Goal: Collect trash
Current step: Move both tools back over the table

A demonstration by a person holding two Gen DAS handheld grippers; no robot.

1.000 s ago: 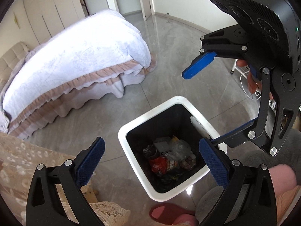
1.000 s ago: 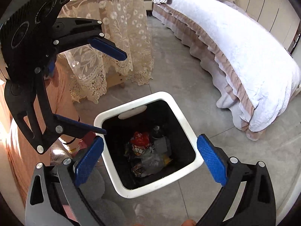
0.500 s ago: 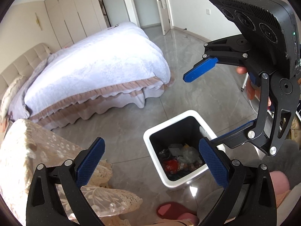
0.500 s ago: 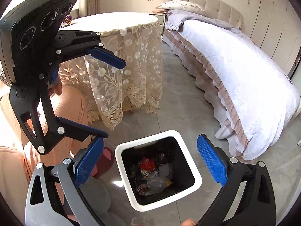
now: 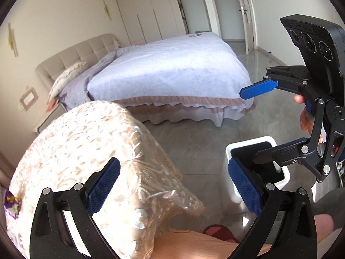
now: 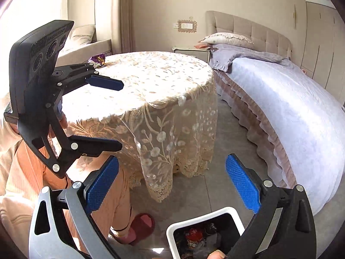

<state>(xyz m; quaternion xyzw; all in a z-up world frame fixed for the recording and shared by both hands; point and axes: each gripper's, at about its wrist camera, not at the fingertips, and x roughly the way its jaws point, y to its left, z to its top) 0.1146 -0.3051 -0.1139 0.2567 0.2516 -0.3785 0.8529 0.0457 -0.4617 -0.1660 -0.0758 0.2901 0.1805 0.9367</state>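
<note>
- Left tongs: raised level above the lace-covered table, prongs apart, empty.
- Right tongs: above the bin, prongs apart, empty.
- Purple wrapper: on the table's far edge.
- Bin: on the floor beside the table, trash inside.

Bright sunlit glare, fisheye-warped edges

Sunlit bedroom with grey tiled floor

A bed with a white cover and beige tufted headboard fills the right of the right-wrist view; a round table under a lace cloth stands centre, cream wardrobes at upper centre of the left-wrist view.
</note>
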